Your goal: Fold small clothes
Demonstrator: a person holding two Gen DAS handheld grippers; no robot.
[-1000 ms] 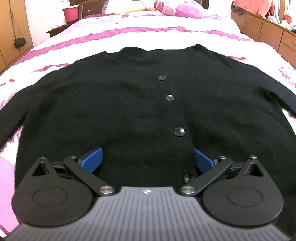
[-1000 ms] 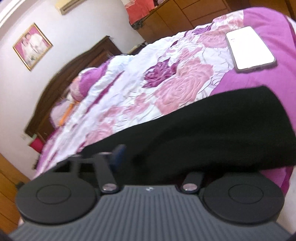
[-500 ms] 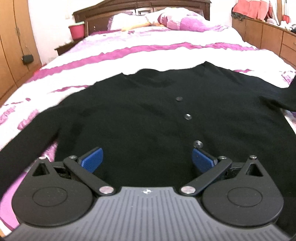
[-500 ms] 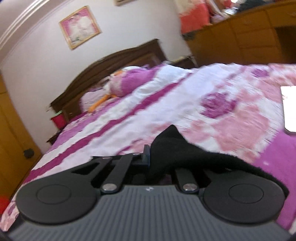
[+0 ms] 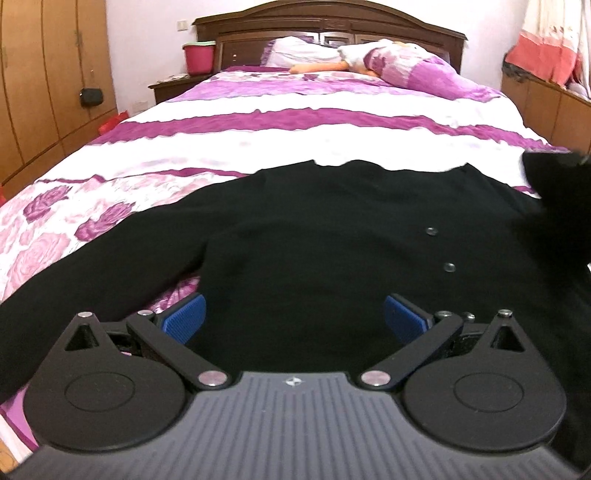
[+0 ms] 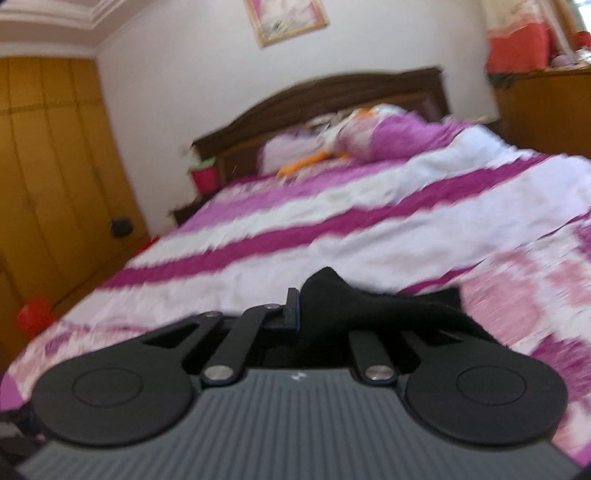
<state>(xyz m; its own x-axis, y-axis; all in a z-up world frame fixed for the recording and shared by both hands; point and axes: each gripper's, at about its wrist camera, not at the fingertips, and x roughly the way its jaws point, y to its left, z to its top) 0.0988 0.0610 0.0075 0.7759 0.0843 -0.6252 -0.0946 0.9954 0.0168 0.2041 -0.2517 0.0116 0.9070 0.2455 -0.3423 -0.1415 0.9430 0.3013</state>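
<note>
One sleeve (image 6: 354,299) of the black cardigan (image 5: 314,258) is pinched in the right gripper (image 6: 306,310), lifted beside the body; the left gripper (image 5: 293,317) hovers open over the hem; the fold runs leftward across the buttons (image 5: 430,232)

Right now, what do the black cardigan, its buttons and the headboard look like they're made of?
Black cardigan: probably a soft knit, wool or acrylic; matte, slightly fuzzy, and it drapes limply where the right claw pinches its sleeve. Buttons: likely plastic; small dark discs with a faint sheen. Headboard: dark brown wood, apparently varnished, with carved panels.
</note>
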